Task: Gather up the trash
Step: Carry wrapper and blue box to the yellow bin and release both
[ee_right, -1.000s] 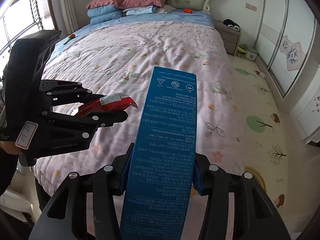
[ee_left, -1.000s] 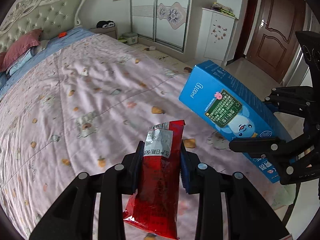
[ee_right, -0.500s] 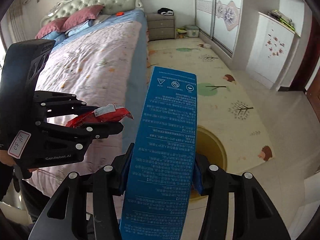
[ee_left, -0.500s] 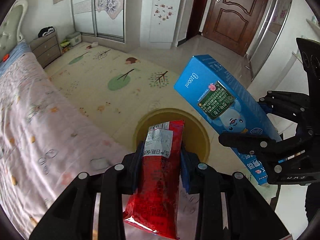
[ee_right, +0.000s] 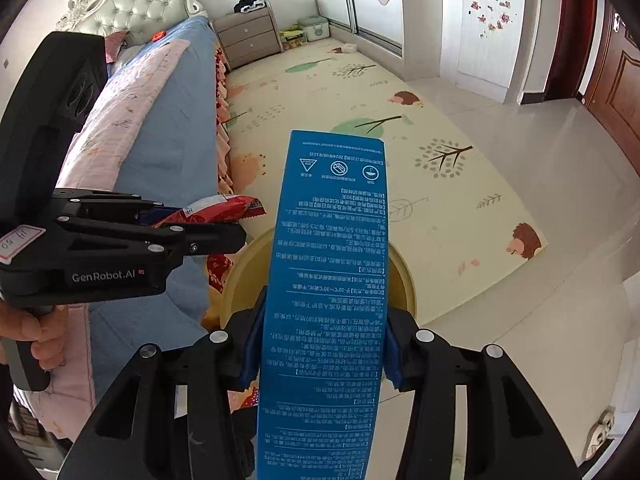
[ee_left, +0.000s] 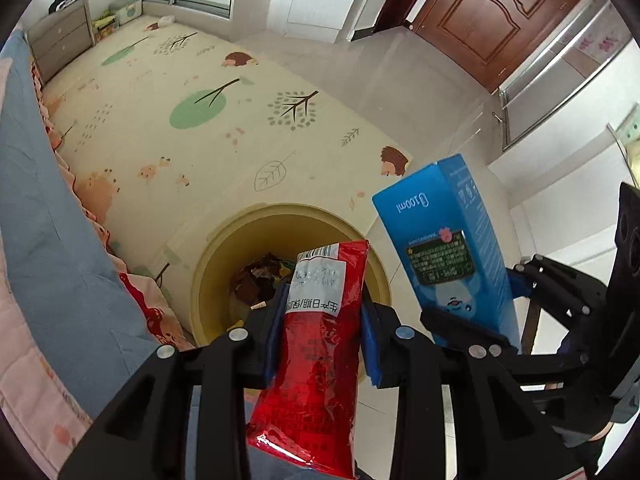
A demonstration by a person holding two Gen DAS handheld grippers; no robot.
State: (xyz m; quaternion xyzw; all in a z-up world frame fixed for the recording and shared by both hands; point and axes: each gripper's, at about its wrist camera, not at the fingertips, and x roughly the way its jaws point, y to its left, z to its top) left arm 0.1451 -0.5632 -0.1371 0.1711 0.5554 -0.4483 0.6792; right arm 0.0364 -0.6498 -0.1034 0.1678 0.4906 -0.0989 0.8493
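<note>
Grippers first: my left gripper [ee_left: 322, 330] is clamped on the red snack wrapper [ee_left: 316, 344], and my right gripper [ee_right: 320, 344] is clenched around the blue carton [ee_right: 324, 300]. Both pieces of trash point forward along the fingers, long axes running out toward the yellow bin [ee_left: 208, 280]. Relative to that bin, the wrapper's far end hangs over the open mouth, with crumpled rubbish [ee_left: 256, 280] visible inside. The carton sits just off the bin's rim, to the side away from the bed [ee_left: 48, 240]; in the right wrist view its body covers most of the mouth. I judge my left side nearer a clean drop, while the carton needs shifting inward over the bin.
</note>
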